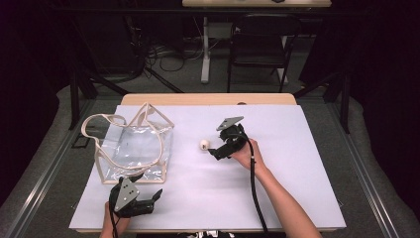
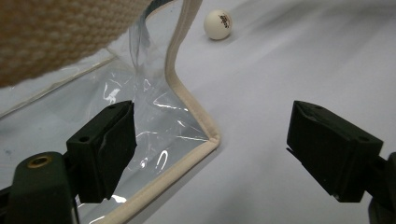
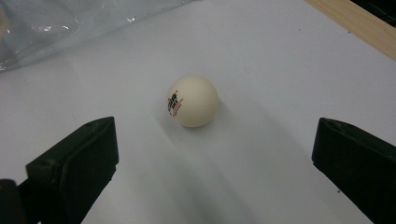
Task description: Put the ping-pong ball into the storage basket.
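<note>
Clear plastic forms the tote bag (image 1: pixel 134 148), trimmed and handled in cream webbing, which lies at the left of the white table cover (image 1: pixel 287 198). At the bag's near corner sits the left gripper (image 1: pixel 148 201), its jaws spread wide and grasping nothing; in the left gripper view one jaw rests at the bag's transparent wall while the piped corner (image 2: pixel 212 137) lies between the jaws. To the right, near the middle of the table, a white ping-pong ball (image 1: pixel 204 144) rests on the cover just beside the bag's right edge but apart from it. Its side carries small black and red printing (image 3: pixel 173 103), too blurred to read. Right of the ball, the right gripper (image 1: pixel 214 151) points at it, jaws wide apart and empty, the ball just ahead of them, untouched.
</note>
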A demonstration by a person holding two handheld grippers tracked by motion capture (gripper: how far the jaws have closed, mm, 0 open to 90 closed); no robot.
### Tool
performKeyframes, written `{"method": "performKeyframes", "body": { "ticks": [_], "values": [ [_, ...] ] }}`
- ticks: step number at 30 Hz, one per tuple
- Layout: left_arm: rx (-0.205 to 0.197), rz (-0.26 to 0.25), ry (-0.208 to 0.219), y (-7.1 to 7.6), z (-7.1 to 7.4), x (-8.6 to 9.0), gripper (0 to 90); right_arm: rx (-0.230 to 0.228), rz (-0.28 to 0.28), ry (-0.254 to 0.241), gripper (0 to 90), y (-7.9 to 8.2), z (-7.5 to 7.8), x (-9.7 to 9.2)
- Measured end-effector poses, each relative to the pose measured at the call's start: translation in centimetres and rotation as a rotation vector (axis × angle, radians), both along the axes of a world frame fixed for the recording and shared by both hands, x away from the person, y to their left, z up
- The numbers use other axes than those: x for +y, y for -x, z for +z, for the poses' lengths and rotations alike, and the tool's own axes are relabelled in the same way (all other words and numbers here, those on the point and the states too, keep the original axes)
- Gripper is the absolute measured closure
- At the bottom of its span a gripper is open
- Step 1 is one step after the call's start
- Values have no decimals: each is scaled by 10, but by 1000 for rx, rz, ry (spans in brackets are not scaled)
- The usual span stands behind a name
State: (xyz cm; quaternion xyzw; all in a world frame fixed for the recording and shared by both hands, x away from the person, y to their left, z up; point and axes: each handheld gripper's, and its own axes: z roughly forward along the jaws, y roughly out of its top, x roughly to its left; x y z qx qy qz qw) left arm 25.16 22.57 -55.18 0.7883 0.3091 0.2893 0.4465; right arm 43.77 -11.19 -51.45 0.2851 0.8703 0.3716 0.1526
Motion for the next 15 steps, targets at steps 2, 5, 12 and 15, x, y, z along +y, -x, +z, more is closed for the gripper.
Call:
{"method": "performKeyframes", "body": {
  "ticks": [2,5,12,15],
  "values": [
    [0,0,2,0,0,0,161,-5,1,3,2,-1,0,2],
    [2,-1,0,0,0,0,160,-1,6,11,2,-2,-2,5],
    [2,0,0,-1,0,-1,161,4,11,4,0,-3,-5,11],
    [1,-1,2,-1,0,0,161,12,10,-3,0,-5,-6,13]
  ]
}}
